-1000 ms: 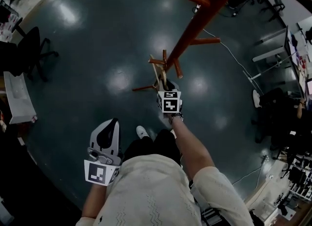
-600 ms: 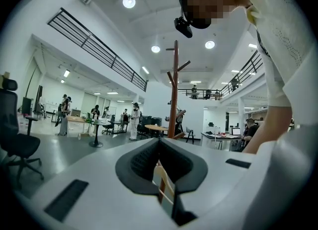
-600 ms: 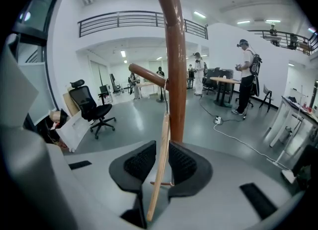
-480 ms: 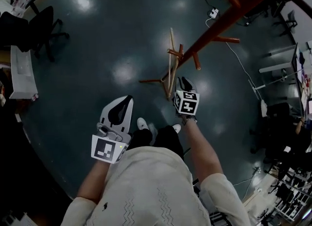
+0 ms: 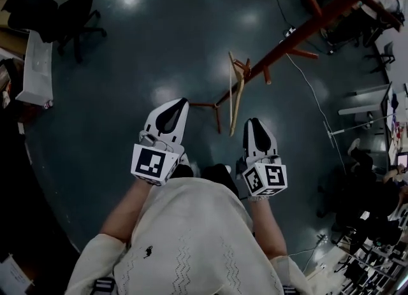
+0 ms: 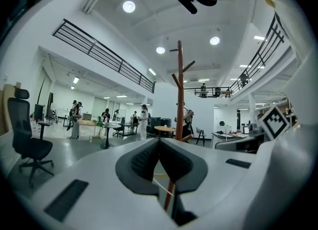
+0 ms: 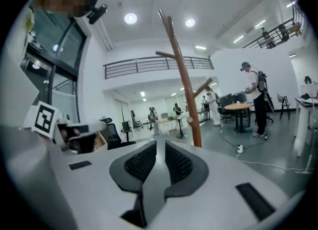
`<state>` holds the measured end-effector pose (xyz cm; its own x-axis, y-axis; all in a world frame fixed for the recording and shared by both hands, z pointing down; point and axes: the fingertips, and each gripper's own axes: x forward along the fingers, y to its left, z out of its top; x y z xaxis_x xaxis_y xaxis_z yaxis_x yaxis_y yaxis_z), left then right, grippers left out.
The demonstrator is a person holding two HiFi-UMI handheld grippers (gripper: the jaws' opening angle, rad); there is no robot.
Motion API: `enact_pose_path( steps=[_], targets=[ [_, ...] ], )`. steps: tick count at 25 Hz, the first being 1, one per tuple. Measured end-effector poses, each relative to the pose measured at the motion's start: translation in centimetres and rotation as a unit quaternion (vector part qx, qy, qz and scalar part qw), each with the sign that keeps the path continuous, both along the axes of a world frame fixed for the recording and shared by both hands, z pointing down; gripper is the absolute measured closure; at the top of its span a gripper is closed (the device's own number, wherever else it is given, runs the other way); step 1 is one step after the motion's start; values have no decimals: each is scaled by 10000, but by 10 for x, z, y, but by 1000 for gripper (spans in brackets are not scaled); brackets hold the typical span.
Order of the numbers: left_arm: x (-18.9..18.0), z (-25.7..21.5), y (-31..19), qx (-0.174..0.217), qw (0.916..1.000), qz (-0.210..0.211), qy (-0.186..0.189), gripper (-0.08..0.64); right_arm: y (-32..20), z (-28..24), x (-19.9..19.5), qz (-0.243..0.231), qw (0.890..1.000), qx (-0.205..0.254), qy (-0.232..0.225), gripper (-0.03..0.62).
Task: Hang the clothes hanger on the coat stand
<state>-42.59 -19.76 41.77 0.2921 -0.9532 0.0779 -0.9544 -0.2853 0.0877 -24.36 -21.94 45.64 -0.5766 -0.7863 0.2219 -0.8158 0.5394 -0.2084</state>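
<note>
The hanger (image 5: pixel 232 93) now hangs by itself from a low peg of the coat stand (image 5: pixel 338 10). Its pale wooden bar dangles just beside the red pole, above the floor (image 5: pixel 115 64). A second ago the right gripper (image 5: pixel 252 122) is up against the hanger at the pegs. Half a second ago it sits just below it, and now it is drawn back toward the person's body, clear of the wood. The left gripper (image 5: pixel 179 101) has come up alongside it over the same stretch. To my eye this means the hanging is done: the hanger bears on the stand alone and nothing else supports it, so what is left is only the retreat.

In the right gripper view the fingers (image 7: pixel 181 164) stand slightly parted with a narrow bare gap and nothing between them. The stand's pole rises ahead of them and apart from them. In the left gripper view the fingers (image 6: pixel 144 162) are pressed together at the tips, grasping nothing, and the stand stands well beyond them.

From the head view the hanger's lower end lies near the right fingertips, a little ahead and to their left. It touches neither gripper.
</note>
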Motion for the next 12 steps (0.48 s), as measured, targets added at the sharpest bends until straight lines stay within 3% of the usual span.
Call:
enact_pose_path(
  steps=[3,7,12],
  targets=[
    [4,-5,9,133,9999,11,30,548,31,-38,-7,-277,9990,311,-131,523],
    [11,-5,17,283,9992,-6,264,548,52,-51,-7,-133,9992,194,-329,523],
    [18,-22,36,625,9973,264,270,548,62,-74,-15,-215,9959,812,-348,525]
  ],
)
